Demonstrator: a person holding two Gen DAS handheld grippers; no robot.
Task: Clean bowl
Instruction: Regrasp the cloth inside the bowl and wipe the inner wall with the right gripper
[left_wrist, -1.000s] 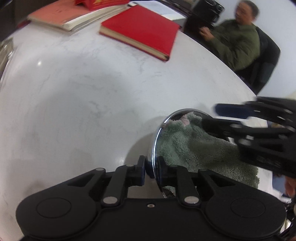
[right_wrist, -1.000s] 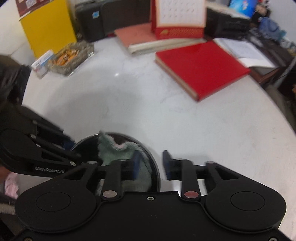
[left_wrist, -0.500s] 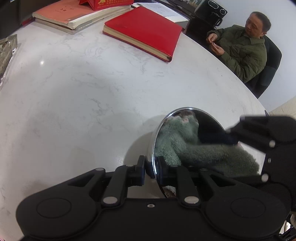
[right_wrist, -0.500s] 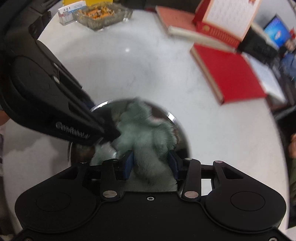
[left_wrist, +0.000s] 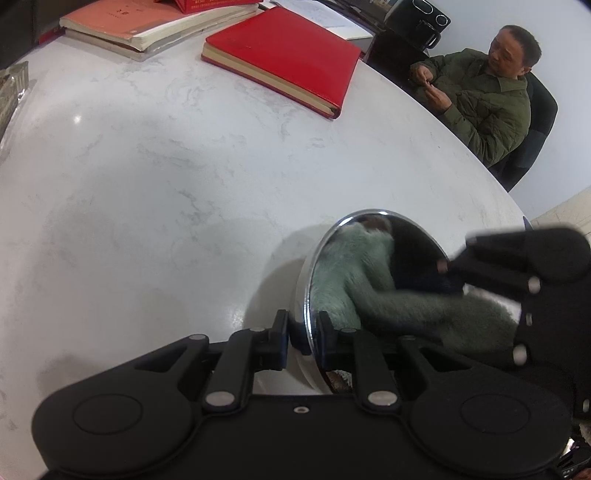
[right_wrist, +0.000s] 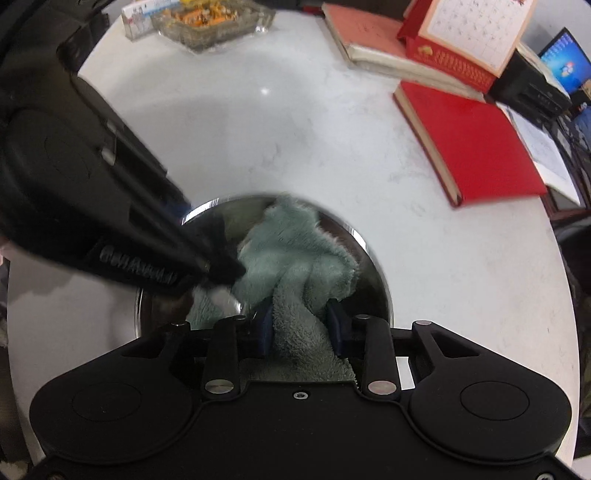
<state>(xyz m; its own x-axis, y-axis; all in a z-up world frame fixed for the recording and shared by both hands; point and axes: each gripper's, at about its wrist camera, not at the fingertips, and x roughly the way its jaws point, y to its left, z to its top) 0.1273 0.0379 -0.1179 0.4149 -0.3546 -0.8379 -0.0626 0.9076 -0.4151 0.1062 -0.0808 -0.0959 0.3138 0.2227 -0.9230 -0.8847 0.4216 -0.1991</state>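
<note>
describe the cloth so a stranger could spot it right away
On the white marble table, look near its front edge for the shiny steel bowl. The cloth is bunched inside it, between the right claw's closing pads: the only soft, fuzzy, pale green thing among red books.

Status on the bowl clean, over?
Left hand-held gripper shut on bowl rim. Right hand-held gripper closing around green cloth inside the bowl. Nothing in the way.

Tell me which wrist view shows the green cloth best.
Right wrist: the green cloth fills the bowl unobstructed, bunched between the closing right gripper pads. Left wrist shows it side-on, partly hidden behind that gripper.
</note>
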